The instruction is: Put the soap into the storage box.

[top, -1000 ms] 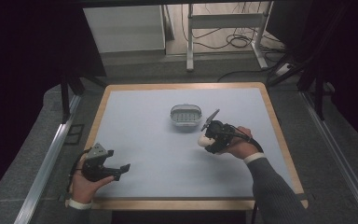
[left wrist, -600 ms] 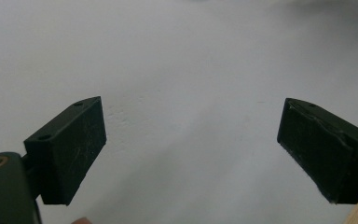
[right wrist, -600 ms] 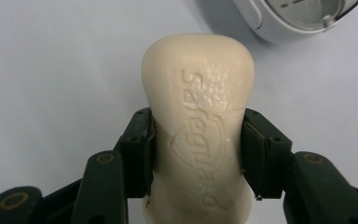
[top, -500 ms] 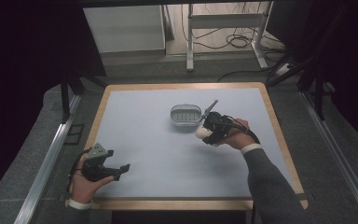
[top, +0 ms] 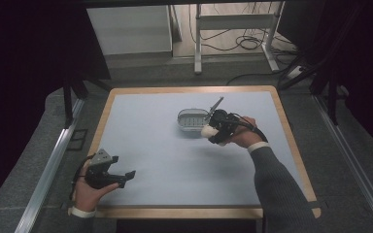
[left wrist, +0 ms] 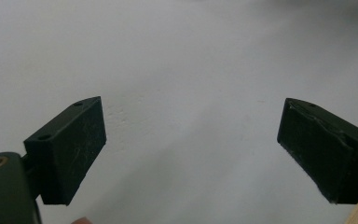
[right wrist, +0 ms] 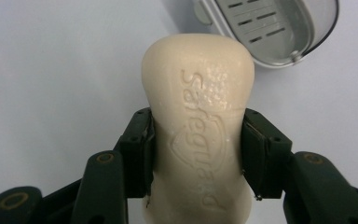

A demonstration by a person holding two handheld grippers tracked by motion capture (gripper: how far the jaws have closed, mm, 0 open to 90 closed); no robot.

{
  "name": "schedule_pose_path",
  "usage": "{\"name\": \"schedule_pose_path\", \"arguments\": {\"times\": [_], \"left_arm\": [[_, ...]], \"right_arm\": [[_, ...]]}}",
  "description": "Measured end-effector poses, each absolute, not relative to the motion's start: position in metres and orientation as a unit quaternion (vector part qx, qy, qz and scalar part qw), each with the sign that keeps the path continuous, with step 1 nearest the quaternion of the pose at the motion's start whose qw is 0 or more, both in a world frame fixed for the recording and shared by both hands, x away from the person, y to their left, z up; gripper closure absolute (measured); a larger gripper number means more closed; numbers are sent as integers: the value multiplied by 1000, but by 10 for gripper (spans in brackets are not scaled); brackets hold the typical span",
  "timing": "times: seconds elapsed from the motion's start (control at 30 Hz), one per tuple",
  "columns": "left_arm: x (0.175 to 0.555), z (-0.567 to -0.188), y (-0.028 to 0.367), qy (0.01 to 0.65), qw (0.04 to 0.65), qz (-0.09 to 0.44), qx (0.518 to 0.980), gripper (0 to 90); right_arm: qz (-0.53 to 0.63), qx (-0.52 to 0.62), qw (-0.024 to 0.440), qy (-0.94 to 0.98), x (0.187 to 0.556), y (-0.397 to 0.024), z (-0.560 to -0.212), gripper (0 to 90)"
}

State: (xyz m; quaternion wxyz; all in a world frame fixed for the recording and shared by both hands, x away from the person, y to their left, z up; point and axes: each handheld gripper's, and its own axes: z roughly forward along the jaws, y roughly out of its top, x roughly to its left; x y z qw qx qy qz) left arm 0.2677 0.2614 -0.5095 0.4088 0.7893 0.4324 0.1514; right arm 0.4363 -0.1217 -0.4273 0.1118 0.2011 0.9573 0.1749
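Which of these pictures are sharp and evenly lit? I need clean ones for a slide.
High view: table well lit, dark surroundings, slightly soft detail around the right gripper. Left gripper view: the left gripper has sharp pads over a plain table with a soft shadow between them. Right gripper view: soap crisp, its embossed lettering readable, soap dish clear at the top edge; no glare.

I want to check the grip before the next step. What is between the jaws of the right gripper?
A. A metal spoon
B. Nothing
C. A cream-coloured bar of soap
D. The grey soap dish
C: in the right gripper view the right gripper has both pads pressed on the sides of the bar of soap; the soap dish lies apart, beyond it.
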Motion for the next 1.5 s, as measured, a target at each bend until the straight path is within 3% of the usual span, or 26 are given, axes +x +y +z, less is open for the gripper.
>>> {"name": "schedule_pose_path", "arguments": {"times": [1.5], "left_arm": [[268, -509, 262, 432, 411, 151, 789, 84]], "right_arm": [[173, 173, 124, 962, 500, -84, -419, 493]]}}
